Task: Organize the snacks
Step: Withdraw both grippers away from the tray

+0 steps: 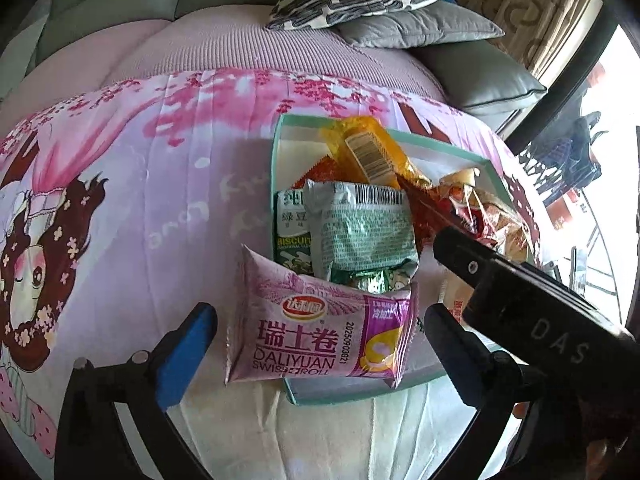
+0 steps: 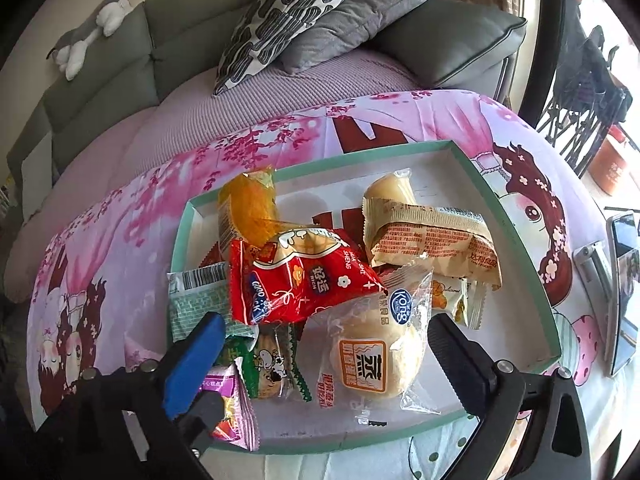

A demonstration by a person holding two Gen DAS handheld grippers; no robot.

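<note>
Pink Swiss-roll pack [image 1: 320, 332] leans on the near wall of the tray [image 1: 276, 148], half in, half over the rim, framed between the wide-open jaws of the left gripper [image 1: 316, 340], pads clear of it. Right gripper [image 2: 324, 344] hangs equally wide over the clear bun pack [image 2: 376, 356], gripping nothing. Remaining snacks lie heaped in the tray's near-left half: red pack [image 2: 296, 276], green biscuit pack [image 1: 360, 228], orange pack [image 1: 372, 152]. Judgement: the pink pack wants nudging fully inside; best taken across its short sides, low, without catching the rim. Far-right tray floor [image 2: 436, 172] is bare, good room for spreading. A phone [image 2: 622, 280] sits close to the tray's right wall; the two grippers crowd each other.
</note>
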